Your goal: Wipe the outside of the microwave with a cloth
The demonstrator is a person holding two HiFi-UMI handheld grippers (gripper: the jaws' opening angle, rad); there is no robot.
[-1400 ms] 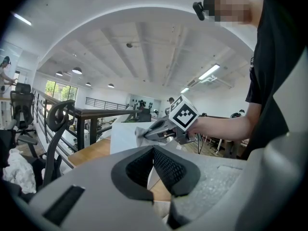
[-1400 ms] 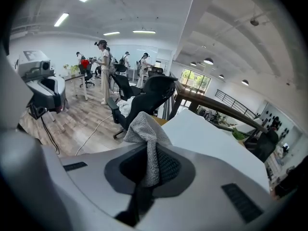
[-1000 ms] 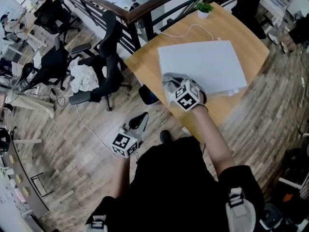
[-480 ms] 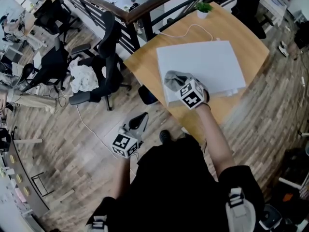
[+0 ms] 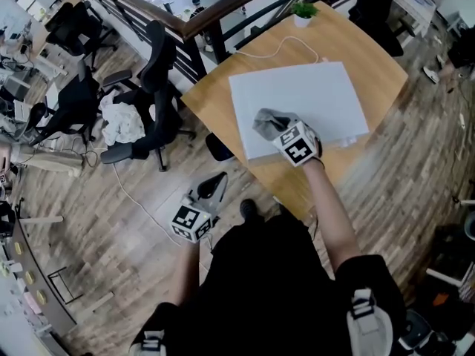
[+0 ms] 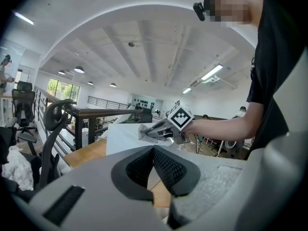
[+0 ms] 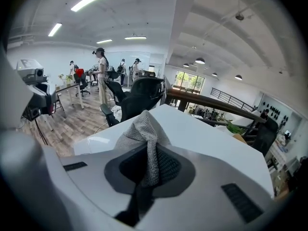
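The white microwave stands on a wooden table, seen from above in the head view. My right gripper is shut on a grey cloth that rests on the microwave's top near its front left part. In the right gripper view the cloth is pinched between the jaws and drapes onto the white top. My left gripper hangs low beside the table over the floor, shut with nothing in it. The left gripper view shows the microwave and the right gripper with the cloth.
A small potted plant and a white cable lie at the table's far edge. A railing runs behind the table. Black office chairs stand to the left, one with a white cloth heap. People stand far off.
My right gripper has slid the cloth a little farther onto the microwave's top, away from its front edge. The left gripper has stayed where it was.
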